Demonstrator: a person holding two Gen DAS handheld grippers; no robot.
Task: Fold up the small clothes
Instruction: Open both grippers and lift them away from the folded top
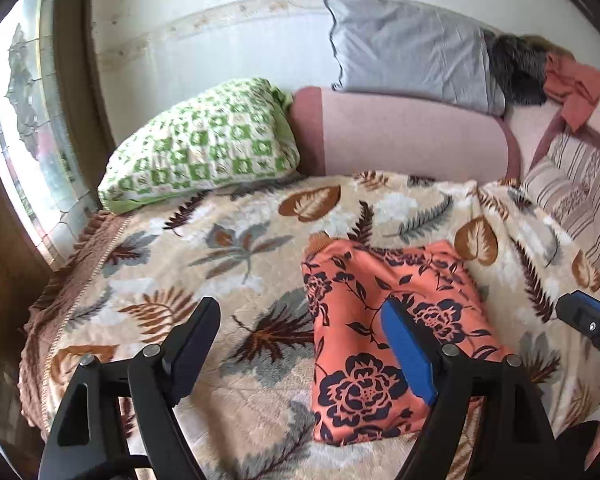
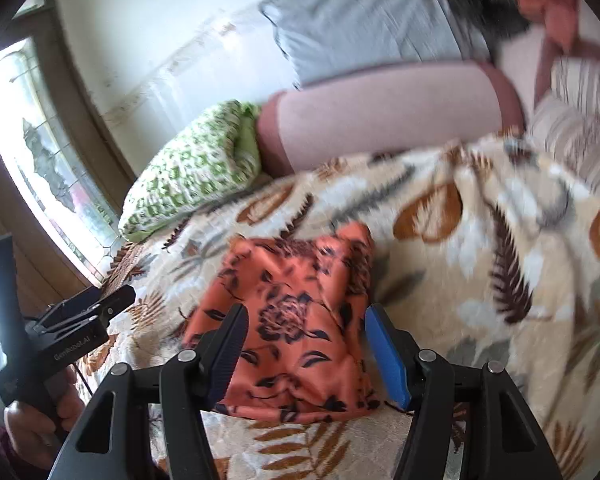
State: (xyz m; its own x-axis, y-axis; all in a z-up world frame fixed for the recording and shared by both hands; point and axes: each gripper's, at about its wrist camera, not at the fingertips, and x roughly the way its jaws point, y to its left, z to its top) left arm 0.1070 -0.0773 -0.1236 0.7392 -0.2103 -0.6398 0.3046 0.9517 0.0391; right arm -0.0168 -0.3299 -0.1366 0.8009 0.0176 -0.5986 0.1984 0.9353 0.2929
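An orange garment with dark flowers (image 1: 384, 320) lies folded into a rough rectangle on the leaf-patterned blanket (image 1: 228, 248). My left gripper (image 1: 300, 344) hangs above the blanket with its jaws wide open; its blue finger (image 1: 408, 352) shows in front of the garment and its black finger (image 1: 196, 340) over bare blanket. In the right wrist view the garment (image 2: 296, 304) shows between and beyond the parted fingers of my right gripper (image 2: 308, 350), and neither pad presses on it. A hand (image 2: 40, 412) holds the left gripper's body (image 2: 72, 320) at the left edge.
A green checked pillow (image 1: 204, 148) and a pink bolster (image 1: 404, 136) lie behind the blanket, with a grey pillow (image 1: 408, 48) against the wall. A striped cushion (image 1: 576, 192) and a crumpled orange cloth (image 1: 572, 84) are at the right. A window (image 1: 32, 120) fills the left side.
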